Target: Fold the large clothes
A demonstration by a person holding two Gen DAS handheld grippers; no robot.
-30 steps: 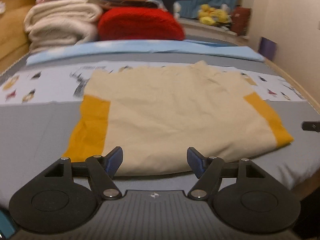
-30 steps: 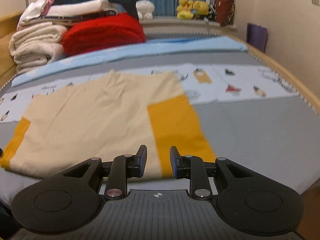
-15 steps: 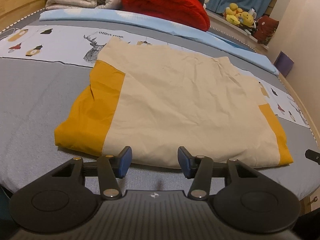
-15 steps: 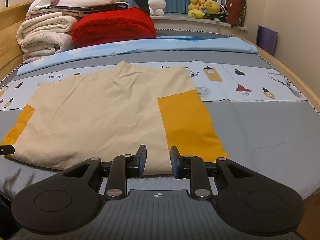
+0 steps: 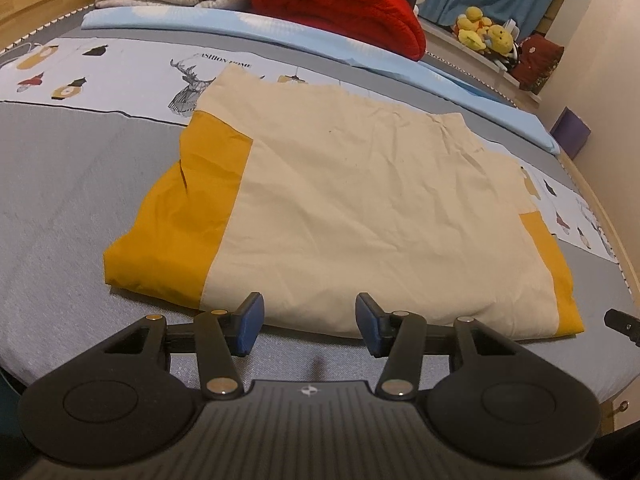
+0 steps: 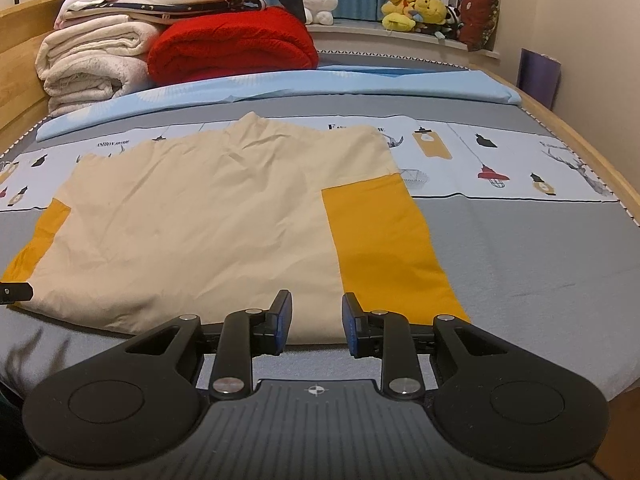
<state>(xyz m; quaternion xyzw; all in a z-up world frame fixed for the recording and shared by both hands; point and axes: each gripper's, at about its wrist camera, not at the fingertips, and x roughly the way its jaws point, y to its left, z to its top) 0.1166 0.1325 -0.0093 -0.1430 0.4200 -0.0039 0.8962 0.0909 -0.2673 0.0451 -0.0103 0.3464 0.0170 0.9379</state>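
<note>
A cream cloth (image 5: 360,200) with mustard-yellow side bands lies folded flat on the grey bed (image 5: 60,208). My left gripper (image 5: 310,324) hovers at the cloth's near edge, close to its left yellow band, jaws open with nothing pinched. In the right wrist view the same cloth (image 6: 200,220) spreads to the left. My right gripper (image 6: 316,318) stands at the near edge where cream meets the right yellow band (image 6: 384,248), jaws open by a narrow gap and nothing gripped. Each view catches the other gripper's tip at its border.
At the bed's head sit folded white blankets (image 6: 92,64) and a red blanket (image 6: 232,46) on a light blue sheet (image 6: 360,84). Plush toys (image 6: 416,10) line the window ledge. A wooden bed rail (image 6: 580,136) and a purple box (image 6: 538,76) bound the right side.
The left gripper moved in and down toward the cloth's near edge, rolled a little, and its jaws narrowed, then held still. The right gripper stayed nearly where it was.
</note>
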